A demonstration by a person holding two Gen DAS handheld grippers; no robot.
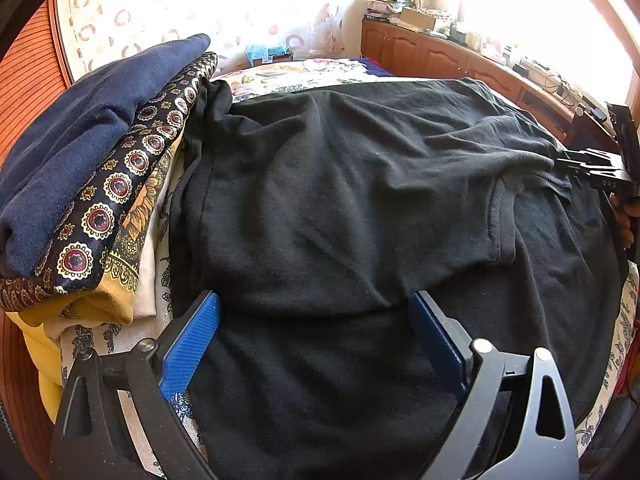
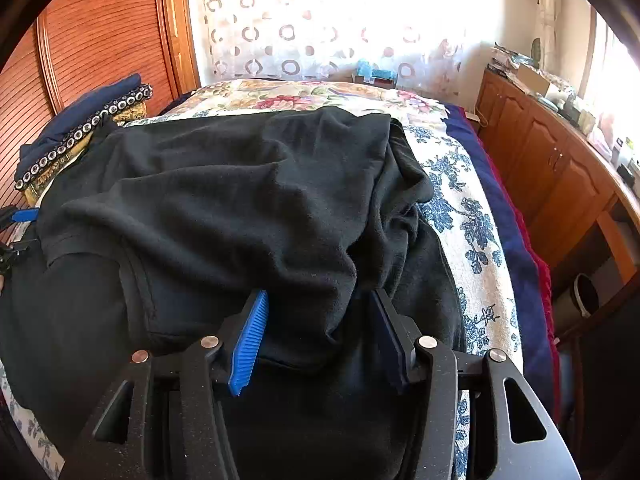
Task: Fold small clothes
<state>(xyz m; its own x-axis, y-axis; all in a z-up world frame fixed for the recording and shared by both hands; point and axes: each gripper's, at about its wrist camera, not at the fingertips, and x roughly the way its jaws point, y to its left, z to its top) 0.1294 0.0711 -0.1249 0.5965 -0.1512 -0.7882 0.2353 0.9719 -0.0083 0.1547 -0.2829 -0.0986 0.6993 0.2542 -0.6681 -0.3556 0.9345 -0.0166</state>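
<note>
Left wrist view, claw: the left gripper (image 1: pixel 314 332) is spread wide, its blue pads (image 1: pixel 192 344) to either side of a folded edge of the black garment (image 1: pixel 340 184), pinching nothing.
Right wrist view, claw: the right gripper (image 2: pixel 316 328) is also released, its jaws apart around a bunched ridge of the same cloth (image 2: pixel 224 200); whether the pads touch the fabric I cannot tell.
Garment's place: spread over the flowered bedspread (image 2: pixel 468 216), one half doubled back over the other, a hemmed sleeve (image 1: pixel 502 224) showing near the fold.
Beside it: a stack of folded clothes (image 1: pixel 92 160) sits just beside the garment on the left gripper's side, a navy piece on top.
Farther out: wooden cabinets (image 2: pixel 552 168) along the wall, a patterned curtain (image 2: pixel 304 28) behind the bed.
Handling, as I judge it: light, soft, limp knit; it will sag and wrinkle, not slip.
Where to grip: at the fold's corners or hem, both layers pinched together, so the top layer does not slide off.
</note>
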